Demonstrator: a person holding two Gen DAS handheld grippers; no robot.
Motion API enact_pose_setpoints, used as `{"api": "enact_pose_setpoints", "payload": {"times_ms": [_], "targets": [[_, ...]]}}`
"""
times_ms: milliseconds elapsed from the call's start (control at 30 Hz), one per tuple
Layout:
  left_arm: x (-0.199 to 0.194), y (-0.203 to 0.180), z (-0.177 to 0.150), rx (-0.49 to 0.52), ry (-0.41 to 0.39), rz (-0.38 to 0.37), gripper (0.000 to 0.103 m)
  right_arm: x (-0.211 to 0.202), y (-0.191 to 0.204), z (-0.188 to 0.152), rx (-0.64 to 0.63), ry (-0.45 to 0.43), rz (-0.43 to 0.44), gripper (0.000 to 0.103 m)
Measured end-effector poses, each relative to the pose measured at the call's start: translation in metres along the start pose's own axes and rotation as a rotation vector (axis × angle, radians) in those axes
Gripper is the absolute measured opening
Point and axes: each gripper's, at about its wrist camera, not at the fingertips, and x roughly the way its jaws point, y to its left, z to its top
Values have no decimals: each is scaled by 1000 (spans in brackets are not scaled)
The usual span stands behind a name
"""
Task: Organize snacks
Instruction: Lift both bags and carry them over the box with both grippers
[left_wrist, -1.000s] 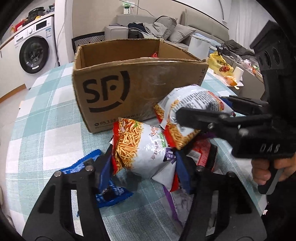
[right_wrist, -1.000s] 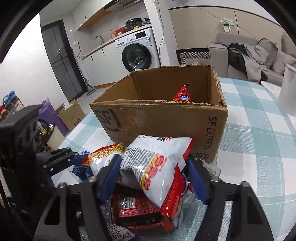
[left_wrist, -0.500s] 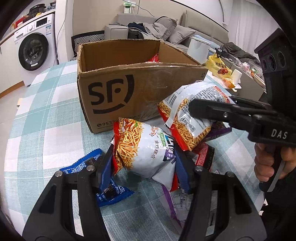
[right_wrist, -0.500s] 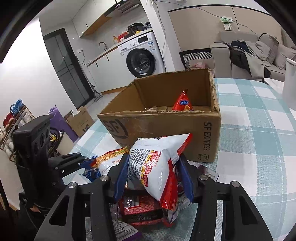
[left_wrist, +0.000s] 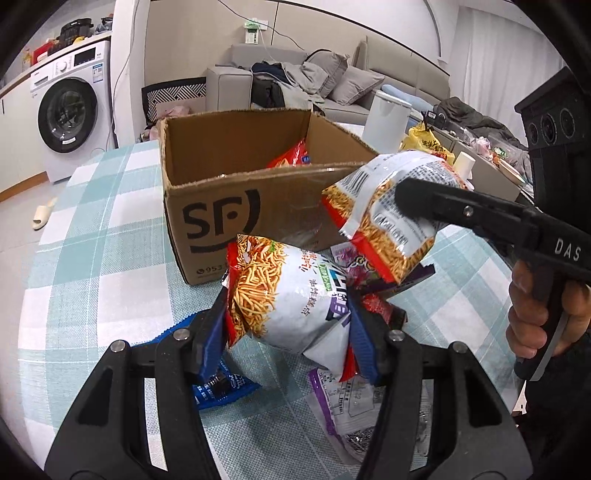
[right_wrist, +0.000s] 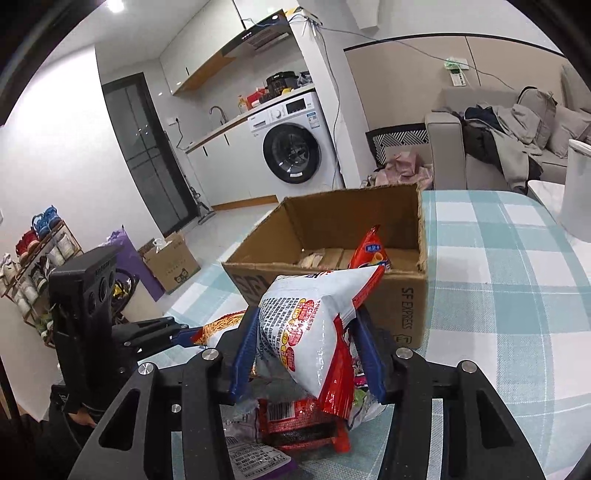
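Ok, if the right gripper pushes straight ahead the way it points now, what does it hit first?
Probably the cardboard box: the right gripper, shut on its white snack bag, faces the box's near wall. The bag's top might just clear the rim; depth is unclear.

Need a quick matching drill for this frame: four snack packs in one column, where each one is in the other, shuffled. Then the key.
Things
1. noodle snack bag
2. white and red bag
3. small red packet
4. blue wrapper

Places
A. inside the cardboard box
B. held in the right tool
C. flat on the checked tablecloth, under the left tool's finger
D. held in the left tool

Pairs: 1-D, 2-B, 3-A, 4-C
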Motion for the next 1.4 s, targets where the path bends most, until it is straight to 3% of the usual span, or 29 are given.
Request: {"api": "enact_pose_setpoints", "payload": {"times_ms": [867,1400], "targets": [[-83,10,26,-71,-168,20,55,-44,-18,21,80,-125,-55,50],[-102,21,63,-120,-228,38,55,-41,-16,50,71,-141,-91,50]]}}
